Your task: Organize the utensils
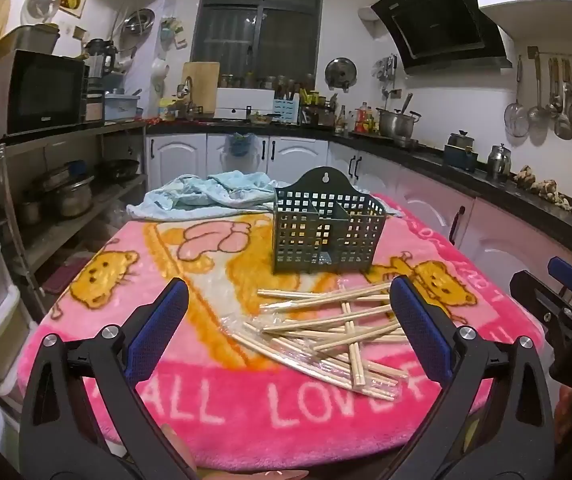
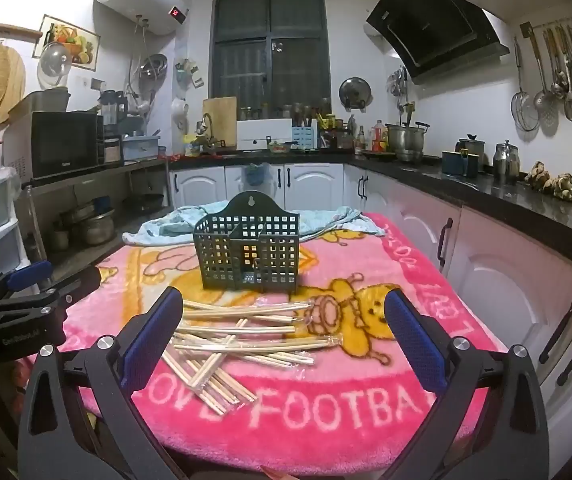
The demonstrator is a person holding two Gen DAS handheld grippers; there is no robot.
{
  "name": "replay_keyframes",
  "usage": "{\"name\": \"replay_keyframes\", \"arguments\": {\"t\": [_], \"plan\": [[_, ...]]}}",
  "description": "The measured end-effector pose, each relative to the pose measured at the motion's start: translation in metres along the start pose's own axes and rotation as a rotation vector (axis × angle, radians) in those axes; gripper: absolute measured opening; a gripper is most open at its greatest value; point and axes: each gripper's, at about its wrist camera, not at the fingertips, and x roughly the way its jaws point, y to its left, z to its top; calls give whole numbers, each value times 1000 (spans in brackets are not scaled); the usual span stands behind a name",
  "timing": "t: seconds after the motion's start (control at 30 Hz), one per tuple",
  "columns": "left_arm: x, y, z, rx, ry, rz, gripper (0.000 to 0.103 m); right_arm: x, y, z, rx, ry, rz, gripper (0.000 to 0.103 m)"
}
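A loose pile of wooden chopsticks (image 1: 336,330) (image 2: 241,340), some in clear wrappers, lies on a round table under a pink blanket (image 1: 225,412) (image 2: 366,420). Behind the pile stands a dark green perforated utensil holder (image 1: 328,226) (image 2: 247,250) with inner compartments, upright. My left gripper (image 1: 290,292) hovers open over the table's near side, nothing between its blue pads. My right gripper (image 2: 283,304) is open too, above the near edge, with the pile showing between its fingers. The right gripper (image 1: 566,320) shows at the right edge of the left wrist view, the left gripper (image 2: 25,304) at the left edge of the right wrist view.
A crumpled light blue towel (image 1: 205,196) (image 2: 173,222) lies at the table's far side behind the holder. Kitchen counters (image 2: 506,196) with pots run along the back and right. A metal shelf with a microwave (image 1: 41,92) stands at the left.
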Motion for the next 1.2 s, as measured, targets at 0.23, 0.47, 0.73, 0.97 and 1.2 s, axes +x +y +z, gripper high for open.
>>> {"name": "replay_keyframes", "arguments": {"t": [0.23,0.47,0.73,0.97,1.2], "plan": [[0,0,0,1,4,-1,93,0,0,0,4,-12,6,98],[0,0,0,3,3,0,93,0,0,0,4,-9,5,98],[1,-1,0,5,-2,-2,93,2,1,-2,5,-13,6,98],[-3,-8,4,5,-5,-3,93,0,0,0,7,-15,8,98],[-3,-7,3,5,-8,-4,93,0,0,0,7,-16,6,98]]}}
